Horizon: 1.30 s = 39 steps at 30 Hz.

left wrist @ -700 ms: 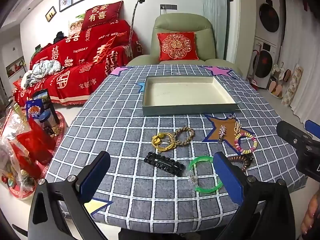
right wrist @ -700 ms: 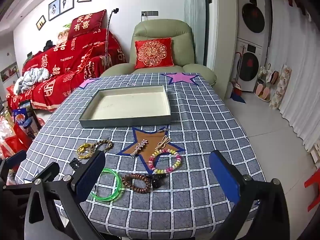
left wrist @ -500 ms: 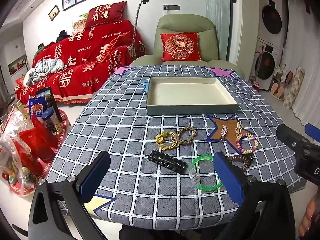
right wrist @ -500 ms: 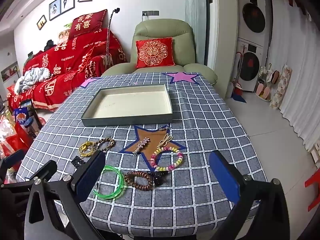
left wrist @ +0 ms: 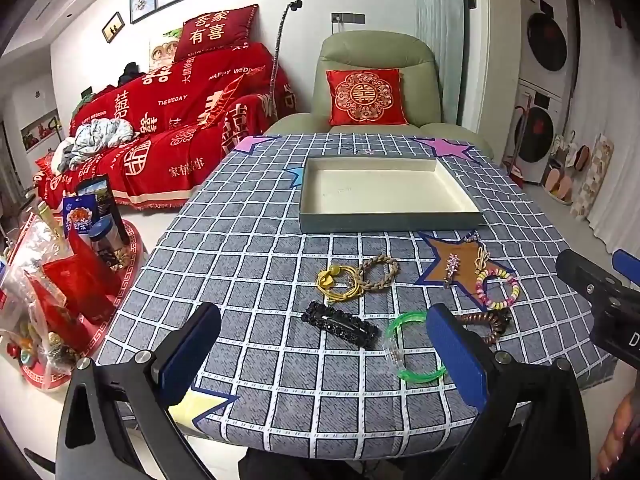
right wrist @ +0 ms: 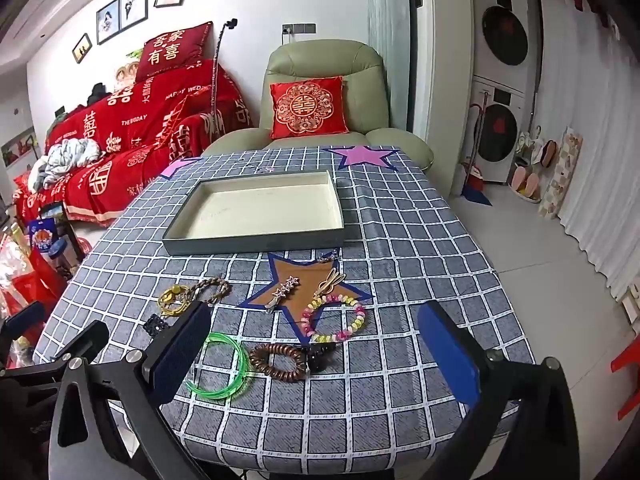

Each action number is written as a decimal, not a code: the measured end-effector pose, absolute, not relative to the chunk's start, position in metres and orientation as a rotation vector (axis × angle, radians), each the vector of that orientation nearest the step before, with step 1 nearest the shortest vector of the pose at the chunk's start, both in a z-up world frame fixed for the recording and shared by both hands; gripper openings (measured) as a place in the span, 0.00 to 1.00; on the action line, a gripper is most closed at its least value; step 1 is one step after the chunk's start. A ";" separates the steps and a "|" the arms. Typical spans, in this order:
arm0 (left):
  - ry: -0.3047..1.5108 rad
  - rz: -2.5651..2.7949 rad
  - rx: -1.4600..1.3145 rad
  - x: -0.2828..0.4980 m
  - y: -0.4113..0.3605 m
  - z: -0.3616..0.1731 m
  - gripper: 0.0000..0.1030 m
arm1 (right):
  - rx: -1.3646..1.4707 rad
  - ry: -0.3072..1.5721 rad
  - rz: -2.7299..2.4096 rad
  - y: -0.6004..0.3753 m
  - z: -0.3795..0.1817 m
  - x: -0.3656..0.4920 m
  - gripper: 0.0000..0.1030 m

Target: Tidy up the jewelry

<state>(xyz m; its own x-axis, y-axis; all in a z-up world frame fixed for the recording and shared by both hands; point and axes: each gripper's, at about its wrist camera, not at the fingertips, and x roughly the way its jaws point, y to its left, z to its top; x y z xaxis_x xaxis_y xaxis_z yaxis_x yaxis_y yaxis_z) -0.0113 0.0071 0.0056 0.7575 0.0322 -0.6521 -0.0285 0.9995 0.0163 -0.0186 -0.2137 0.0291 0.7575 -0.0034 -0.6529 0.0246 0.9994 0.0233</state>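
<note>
A grey tablecloth (right wrist: 404, 240) with white grid lines is showing purple and brown stars; the tray (right wrist: 256, 240) is looking cream inside, and a neon-green bangle (right wrist: 218, 372) is glowing beside a pastel beaded bracelet (right wrist: 334, 318).

Even, bright indoor light fills both views, with soft, faint shadows under the items on the table (left wrist: 256, 248). Focus is sharp at centre; fisheye bending curves the walls, and corners darken to black vignette.
</note>
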 end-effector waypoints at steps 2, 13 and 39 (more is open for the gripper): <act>0.709 0.034 0.006 -0.011 0.007 0.005 1.00 | 0.032 0.712 -0.017 -0.214 0.029 -0.020 1.00; 0.704 0.038 -0.002 -0.011 0.009 0.008 1.00 | 0.037 0.715 -0.021 -0.218 0.029 -0.017 1.00; 0.698 0.050 0.001 -0.011 0.012 0.010 1.00 | 0.041 0.714 -0.021 -0.220 0.028 -0.016 1.00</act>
